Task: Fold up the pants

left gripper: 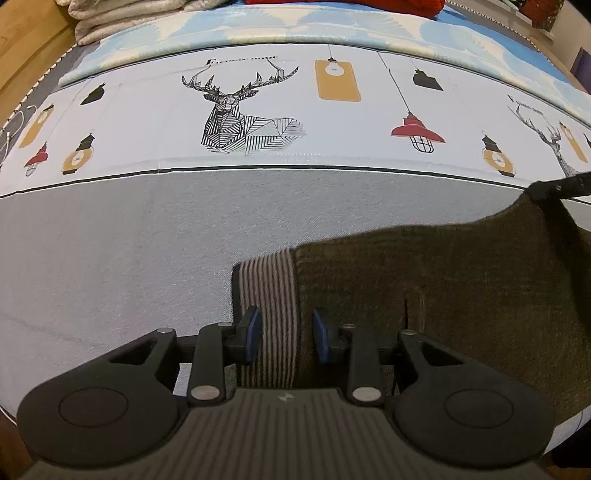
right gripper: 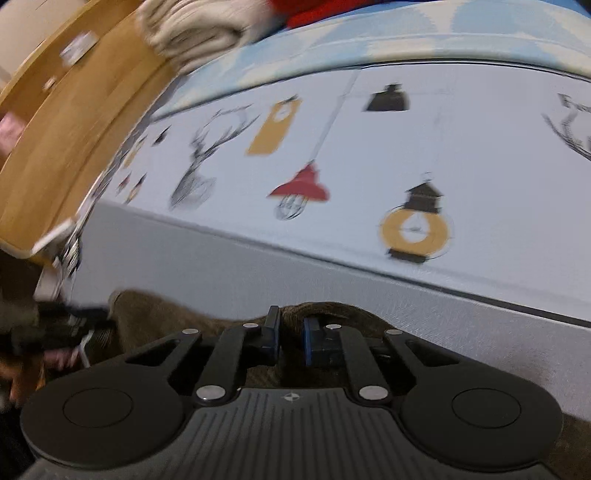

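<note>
Jaws of the left gripper (left gripper: pixel 286 336) stand partly apart astride the striped waistband (left gripper: pixel 267 295) of the brown pants (left gripper: pixel 443 280), pads apparently clear of it; jaws of the right gripper (right gripper: pixel 290 341) are pinched on a raised ridge of the same cloth. The pants lie spread on the grey band of the bed sheet (left gripper: pixel 129 240), near its front edge. Judged progress: early, with no finished fold visible and all folding remaining. Deer and lantern prints cover the sheet beyond; folded blankets (left gripper: pixel 122 14) and a wooden bed frame (right gripper: pixel 74 129) lie behind.
</note>
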Demonstrator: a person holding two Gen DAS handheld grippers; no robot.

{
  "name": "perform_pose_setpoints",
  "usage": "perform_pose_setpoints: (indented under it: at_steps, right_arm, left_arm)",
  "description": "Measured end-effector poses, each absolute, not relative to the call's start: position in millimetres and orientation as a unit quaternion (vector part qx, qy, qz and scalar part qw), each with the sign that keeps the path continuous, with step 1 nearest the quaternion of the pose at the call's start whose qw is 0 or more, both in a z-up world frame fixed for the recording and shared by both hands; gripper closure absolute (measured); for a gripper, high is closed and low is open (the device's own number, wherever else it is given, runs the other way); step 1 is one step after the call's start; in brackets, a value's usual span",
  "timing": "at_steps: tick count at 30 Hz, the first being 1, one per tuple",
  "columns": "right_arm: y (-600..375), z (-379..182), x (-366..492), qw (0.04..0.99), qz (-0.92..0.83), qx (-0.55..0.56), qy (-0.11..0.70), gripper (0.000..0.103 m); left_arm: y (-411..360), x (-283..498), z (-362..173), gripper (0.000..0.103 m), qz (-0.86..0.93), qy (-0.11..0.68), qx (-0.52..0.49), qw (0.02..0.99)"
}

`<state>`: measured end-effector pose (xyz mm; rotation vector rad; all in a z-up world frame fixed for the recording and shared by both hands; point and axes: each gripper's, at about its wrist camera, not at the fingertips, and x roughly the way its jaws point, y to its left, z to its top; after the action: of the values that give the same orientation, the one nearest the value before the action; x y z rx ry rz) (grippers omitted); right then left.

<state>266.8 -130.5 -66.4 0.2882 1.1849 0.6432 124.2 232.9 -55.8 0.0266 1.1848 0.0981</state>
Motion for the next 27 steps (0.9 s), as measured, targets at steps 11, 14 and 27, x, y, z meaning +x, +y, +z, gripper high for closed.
perform_pose_setpoints:
  at_steps: [11, 14, 27]
  right_arm:
    - [-213.4, -41.9, 273.4, 0.833, 0.177, 0.183, 0.492, 0.082]
    - [-202.3, -43.2, 262.1, 0.81, 0.248, 0.142, 0.512, 0.056]
    - [-208.6, -56.7, 241.9, 0.787, 0.3, -0.009, 0.54, 0.056]
  left_arm:
    - [231.9, 121.1, -52.9, 0.069, 0.052, 0.555, 0.012, 0.83]
    - [228.5, 121.5, -51.9, 0.069, 0.05, 0.553, 0.011, 0.831]
    - [224.0, 120.2, -54.8, 0.068, 0.047, 0.557, 0.023, 0.829]
